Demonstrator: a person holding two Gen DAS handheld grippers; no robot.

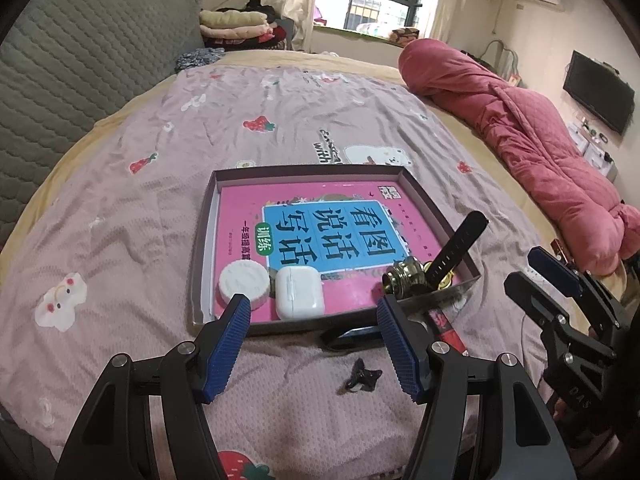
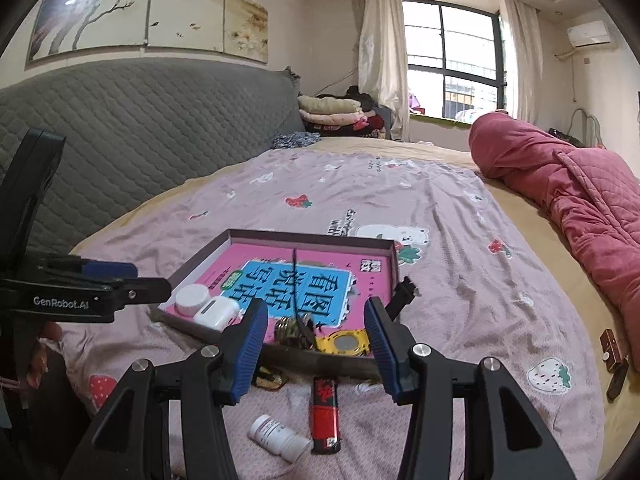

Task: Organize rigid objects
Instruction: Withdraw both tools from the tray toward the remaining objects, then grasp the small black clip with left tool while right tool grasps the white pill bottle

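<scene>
Shallow tray [image 2: 312, 238] on pink bedsheet [image 1: 120, 184], pink book [image 1: 312, 240] lining its floor; along its near edge a white round jar [image 1: 243, 280], white earbud case [image 1: 298, 290], brass fitting [image 1: 404, 280], black strap [image 1: 460, 242]. Loose on the sheet before the rim: red lighter [image 2: 325, 416], white bottle [image 2: 278, 438]. Left gripper [image 1: 312, 318] and right gripper [image 2: 316, 330] both gape wide, empty

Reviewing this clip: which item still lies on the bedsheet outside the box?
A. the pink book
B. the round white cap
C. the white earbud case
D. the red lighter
D: the red lighter lies on the sheet in front of the box, beside a small white bottle, while the earbud case, cap and book are inside the box.
</scene>
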